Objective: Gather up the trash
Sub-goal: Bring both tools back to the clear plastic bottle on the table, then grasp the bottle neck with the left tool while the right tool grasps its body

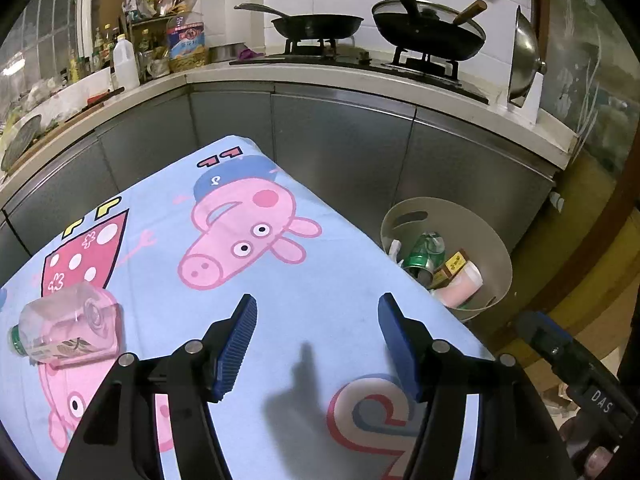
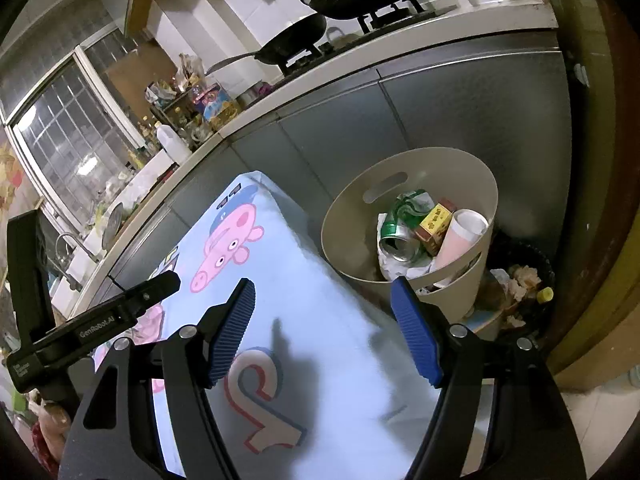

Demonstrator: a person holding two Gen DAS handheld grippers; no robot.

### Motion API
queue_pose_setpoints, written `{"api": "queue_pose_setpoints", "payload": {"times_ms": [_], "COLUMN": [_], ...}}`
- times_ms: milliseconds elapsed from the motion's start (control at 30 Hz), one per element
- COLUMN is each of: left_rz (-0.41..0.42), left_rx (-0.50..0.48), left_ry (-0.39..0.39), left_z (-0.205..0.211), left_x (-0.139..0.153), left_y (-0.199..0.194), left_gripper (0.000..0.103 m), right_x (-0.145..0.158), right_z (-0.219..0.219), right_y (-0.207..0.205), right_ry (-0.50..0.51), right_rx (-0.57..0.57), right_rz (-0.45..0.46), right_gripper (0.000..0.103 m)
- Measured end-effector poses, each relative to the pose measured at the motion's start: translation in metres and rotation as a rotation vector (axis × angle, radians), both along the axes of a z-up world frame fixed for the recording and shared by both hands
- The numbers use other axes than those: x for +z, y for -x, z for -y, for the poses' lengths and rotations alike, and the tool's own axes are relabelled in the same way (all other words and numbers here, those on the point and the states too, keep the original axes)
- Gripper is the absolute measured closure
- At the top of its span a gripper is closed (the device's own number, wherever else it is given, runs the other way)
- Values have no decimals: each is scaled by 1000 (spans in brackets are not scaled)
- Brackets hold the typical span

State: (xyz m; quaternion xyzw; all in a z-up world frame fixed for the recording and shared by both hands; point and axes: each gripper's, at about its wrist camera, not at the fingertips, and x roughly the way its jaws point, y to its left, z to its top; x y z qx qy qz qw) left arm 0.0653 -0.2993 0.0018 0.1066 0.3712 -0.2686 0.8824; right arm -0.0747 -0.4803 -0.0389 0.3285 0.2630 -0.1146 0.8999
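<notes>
Plainly empty, wide jaws, both grippers.

The right tool, seen at the right edge of the left wrist view, carries white letters "DAS". The left tool, at the left of the right wrist view, reads "GenRobot.AI". The far cartoon pig's blue cap on the desk's cloth bears a "2".

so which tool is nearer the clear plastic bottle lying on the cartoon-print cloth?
Left. The left tool hangs open over the cloth, with the clear plastic bottle just off its left finger. The right tool is open further toward the beige bin; its view shows no bottle.
</notes>
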Motion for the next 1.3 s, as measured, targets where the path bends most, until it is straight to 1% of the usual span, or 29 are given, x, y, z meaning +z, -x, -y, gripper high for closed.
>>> {"api": "queue_pose_setpoints", "payload": {"times_ms": [267,367,467,600,700,733,767,867,933,1000,1033,1067,1100,1133,1200,1267,1300], "left_rz": [16,10,6,5,3,2,1,-1,-14,-38,-59,-77,-110,-136,-201,-252,-284], "left_rx": [-36,-36,-22,11,63,90,108,229,305,385,436,475,527,550,585,609,618], "left_ry": [-22,-22,-17,-13,15,33,45,106,136,153,166,180,213,248,340,395,436], "left_z": [7,4,-6,-35,-83,-106,-122,-199,-244,-287,-314,-332,-356,-371,-398,-412,-419], "left_x": [-8,-10,-12,-14,-14,-14,-13,-10,-9,-11,-12,-14,-16,-18,-26,-34,-41], "left_y": [9,7,2,-5,-11,-13,-14,-21,-26,-36,-45,-52,-63,-70,-86,-100,-109], "left_gripper": [40,36,36,36,36,35,33,27,27,27,27,27,27,27,27,27,27], "right_x": [-5,-5,-6,-5,-3,-2,-1,0,0,1,1,1,1,2,2,0,-1], "right_z": [-1,-2,-6,-17,-37,-46,-56,-86,-107,-129,-136,-143,-151,-160,-174,-186,-193], "right_y": [-5,-6,-9,-17,-36,-44,-53,-79,-97,-119,-127,-139,-153,-169,-195,-220,-234], "right_ry": [-2,-1,2,-2,0,7,11,12,17,-3,-22,-54,-88,-117,-169,-228,-249], "right_rx": [1,2,10,40,115,142,175,267,329,403,425,452,475,496,521,541,549], "right_rz": [-21,-23,-33,-37,-40,-43,-44,-48,-51,-53,-52,-52,-52,-52,-53,-56,-62], "right_gripper": [35,35,35,35,35,35,35,36,36,36,36,36,38,42,44,49,50]}}
